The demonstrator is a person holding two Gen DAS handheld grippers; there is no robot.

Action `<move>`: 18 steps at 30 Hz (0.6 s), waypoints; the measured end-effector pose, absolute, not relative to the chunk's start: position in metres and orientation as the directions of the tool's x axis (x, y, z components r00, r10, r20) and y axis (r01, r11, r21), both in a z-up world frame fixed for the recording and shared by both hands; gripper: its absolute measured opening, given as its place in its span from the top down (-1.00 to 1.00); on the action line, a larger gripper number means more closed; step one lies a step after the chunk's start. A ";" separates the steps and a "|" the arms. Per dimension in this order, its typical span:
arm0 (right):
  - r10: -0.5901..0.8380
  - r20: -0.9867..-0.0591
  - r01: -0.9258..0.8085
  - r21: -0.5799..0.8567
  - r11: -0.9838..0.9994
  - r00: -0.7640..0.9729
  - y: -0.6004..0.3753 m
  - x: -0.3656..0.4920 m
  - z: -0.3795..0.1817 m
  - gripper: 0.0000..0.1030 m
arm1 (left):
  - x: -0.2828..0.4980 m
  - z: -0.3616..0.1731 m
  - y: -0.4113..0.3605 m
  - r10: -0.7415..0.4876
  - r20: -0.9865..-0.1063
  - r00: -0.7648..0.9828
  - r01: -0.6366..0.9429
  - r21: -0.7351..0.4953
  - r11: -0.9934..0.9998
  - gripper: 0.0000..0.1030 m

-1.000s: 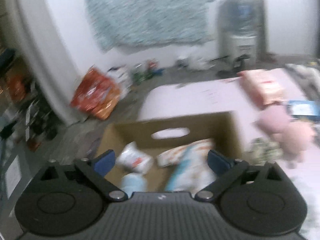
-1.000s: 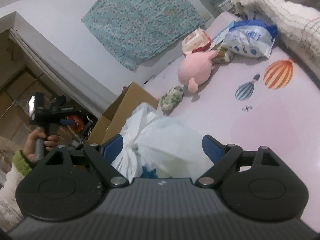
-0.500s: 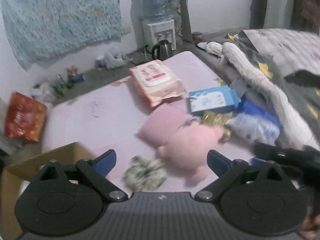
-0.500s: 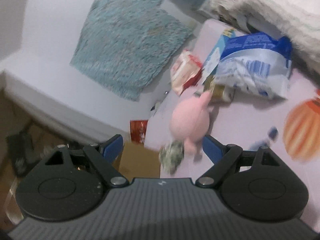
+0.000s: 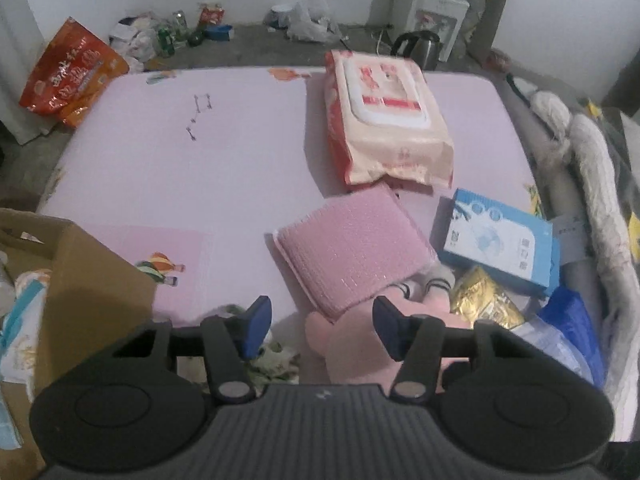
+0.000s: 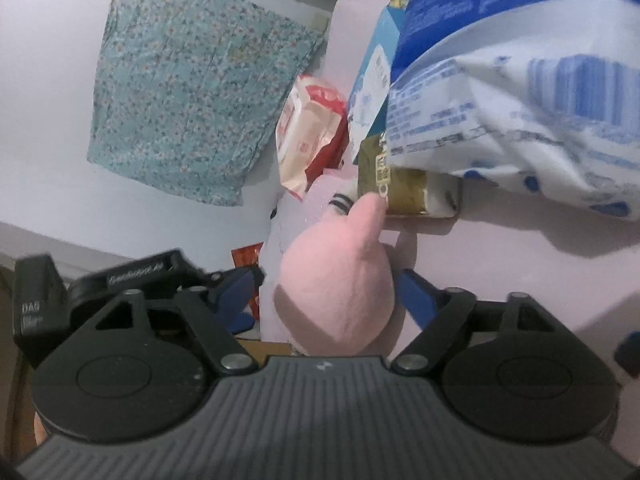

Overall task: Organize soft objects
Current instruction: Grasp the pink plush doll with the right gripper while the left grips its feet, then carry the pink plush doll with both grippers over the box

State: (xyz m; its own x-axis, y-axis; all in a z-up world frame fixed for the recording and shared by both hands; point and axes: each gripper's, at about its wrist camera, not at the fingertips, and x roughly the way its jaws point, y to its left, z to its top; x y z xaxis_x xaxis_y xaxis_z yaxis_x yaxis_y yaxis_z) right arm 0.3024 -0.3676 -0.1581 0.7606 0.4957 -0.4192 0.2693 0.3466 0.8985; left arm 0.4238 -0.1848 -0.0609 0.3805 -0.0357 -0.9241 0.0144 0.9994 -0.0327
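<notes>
On the pink sheet (image 5: 168, 168), a cardboard box (image 5: 92, 280) sits at nine o'clock; the left gripper (image 5: 320, 330) hangs over the pink plush toy (image 5: 344, 344), its fingers closing but apart — the toy under the gap, not pinched; a pink padded pack (image 5: 352, 248) leans at twelve; a wipes packet (image 5: 384, 116) lies beyond; the right gripper (image 6: 330, 290) straddles the toy too, fingers closing, its blue pads (image 6: 416, 292) just beside the plush.

Fuzzy plush toy (image 6: 340, 292), glossy wipes pack (image 5: 384, 120)
</notes>
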 end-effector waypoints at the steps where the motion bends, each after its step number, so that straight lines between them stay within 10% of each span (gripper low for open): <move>1: 0.500 -0.415 0.265 0.900 0.345 0.760 -0.365 0.306 -0.160 -0.39 | 0.424 -0.064 -0.188 -0.029 -0.924 0.380 0.016 -0.025 1.000 0.01; 6: 0.518 -0.404 0.263 0.908 0.325 0.754 -0.367 0.308 -0.166 -0.05 | 0.424 -0.061 -0.196 -0.021 -0.927 0.374 0.032 -0.010 0.999 0.51; 18: 0.530 -0.353 0.218 0.929 0.300 0.771 -0.372 0.249 -0.129 0.00 | 0.356 -0.008 -0.199 -0.156 -0.912 0.380 0.173 -0.095 0.980 0.69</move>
